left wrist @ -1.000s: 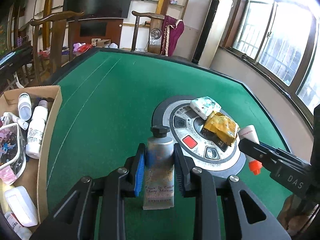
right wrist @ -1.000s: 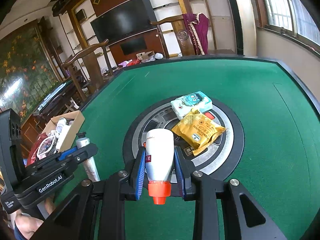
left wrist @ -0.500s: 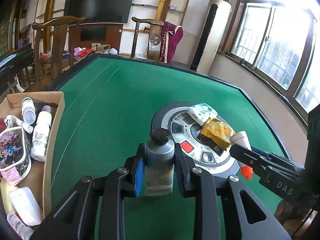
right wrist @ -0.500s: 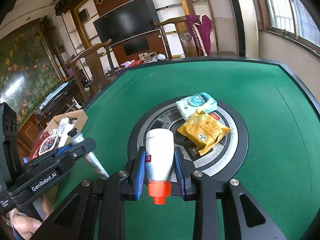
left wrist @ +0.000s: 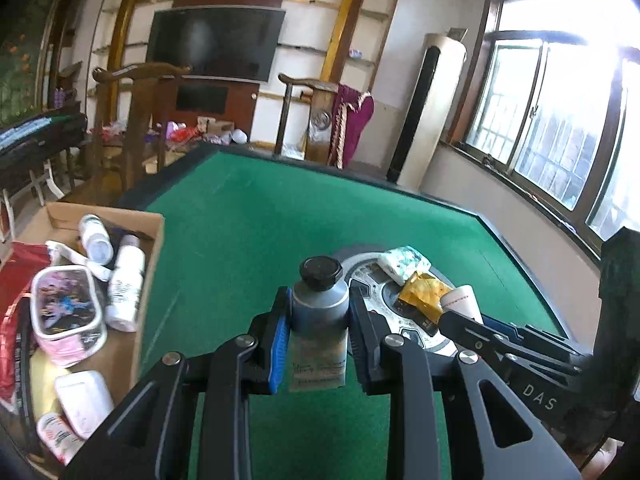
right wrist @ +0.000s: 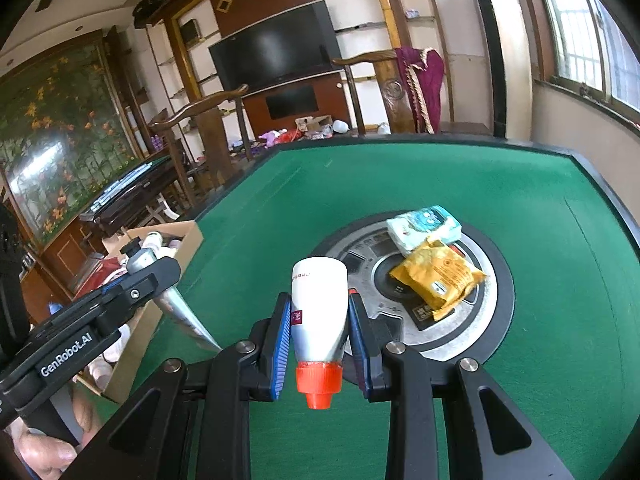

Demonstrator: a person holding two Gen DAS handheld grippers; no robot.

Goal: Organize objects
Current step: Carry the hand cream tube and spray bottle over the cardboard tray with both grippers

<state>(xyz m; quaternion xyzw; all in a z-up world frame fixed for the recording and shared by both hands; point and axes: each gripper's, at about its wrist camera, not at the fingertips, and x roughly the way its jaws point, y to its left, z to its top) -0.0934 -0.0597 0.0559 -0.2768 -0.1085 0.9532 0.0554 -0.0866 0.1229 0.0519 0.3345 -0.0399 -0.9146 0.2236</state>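
Observation:
My left gripper (left wrist: 318, 320) is shut on a silver tube with a black cap (left wrist: 318, 312), cap end pointing away, held above the green table. My right gripper (right wrist: 319, 322) is shut on a white bottle with an orange cap (right wrist: 318, 312), cap end toward the camera. The right gripper with its bottle (left wrist: 460, 306) shows at the right of the left wrist view. The left gripper with the silver tube (right wrist: 176, 308) shows at the left of the right wrist view. A cardboard box (left wrist: 154, 248) holding several toiletries stands at the table's left edge.
A round grey control panel (right wrist: 360, 248) in the table's middle carries a white-blue tissue pack (right wrist: 424, 226) and a yellow packet (right wrist: 440, 276). Wooden chairs stand beyond the far edge. A person's hand (right wrist: 48, 448) grips the left gripper's handle.
Both grippers have risen and drawn back from the table with their loads. The silver tube's lower end has lifted off the felt. The views have tilted up, showing more of the room.

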